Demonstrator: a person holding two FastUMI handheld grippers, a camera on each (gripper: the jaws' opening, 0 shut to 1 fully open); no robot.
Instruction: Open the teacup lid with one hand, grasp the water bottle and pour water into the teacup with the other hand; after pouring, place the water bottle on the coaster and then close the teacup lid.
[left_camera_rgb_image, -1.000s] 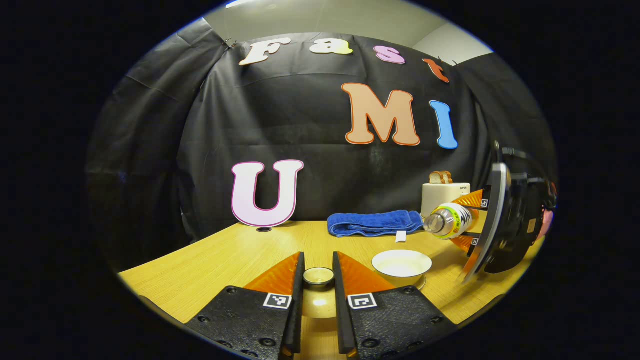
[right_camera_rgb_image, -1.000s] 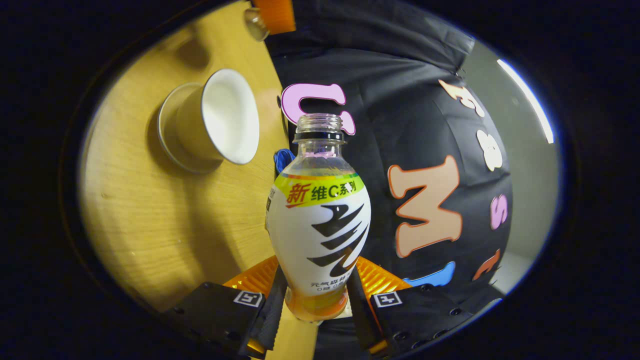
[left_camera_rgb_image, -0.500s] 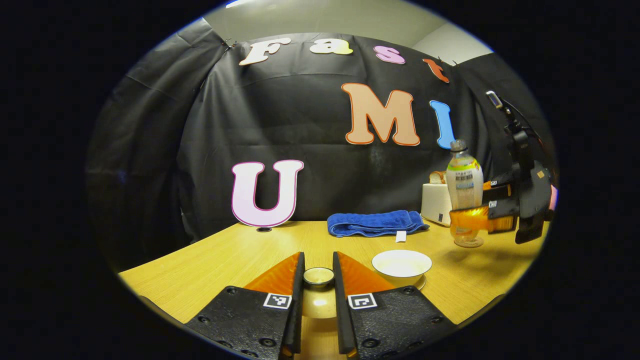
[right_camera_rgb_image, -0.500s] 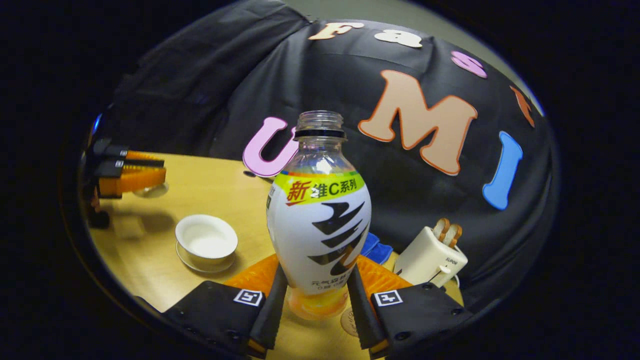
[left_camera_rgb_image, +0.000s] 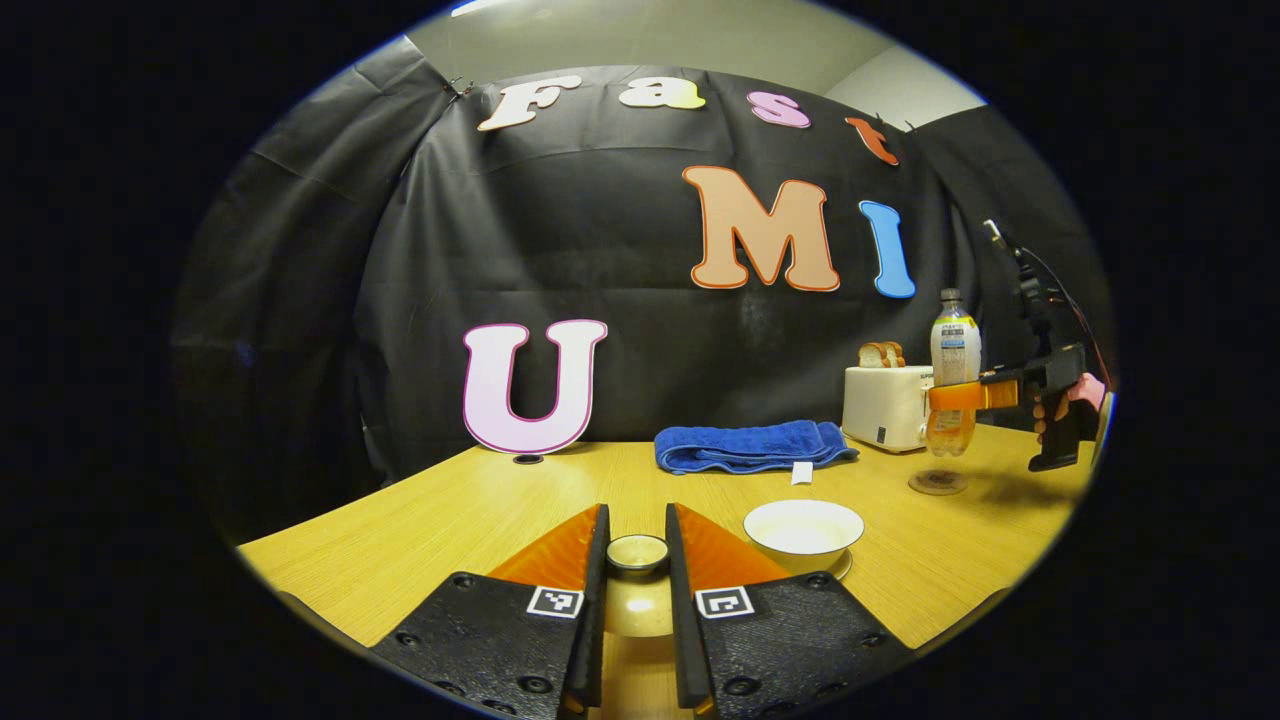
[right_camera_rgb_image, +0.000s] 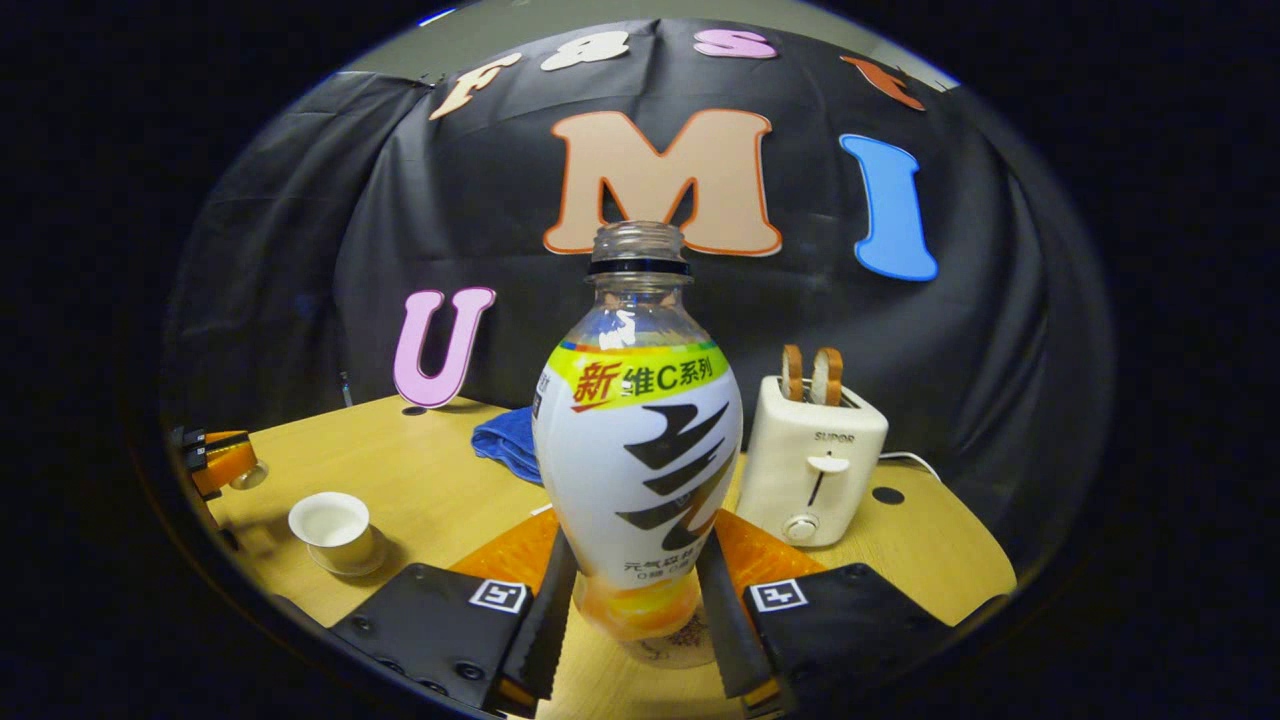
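Left gripper view looks low across the table (left_camera_rgb_image: 440, 520) toward the back cloth, bottle (left_camera_rgb_image: 955, 370) far right; right gripper view sits close behind the bottle (right_camera_rgb_image: 640, 450), facing the cloth; both share teacup (left_camera_rgb_image: 803, 528), towel (left_camera_rgb_image: 750, 445), toaster (left_camera_rgb_image: 885, 405).

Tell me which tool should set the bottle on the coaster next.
The right tool: it grips the upright water bottle, hanging just above the coaster. The left tool is busy holding the teacup lid.

toaster (right_camera_rgb_image: 812, 462): "SUPOR" | water bottle (right_camera_rgb_image: 640, 440): "新 维C系列"
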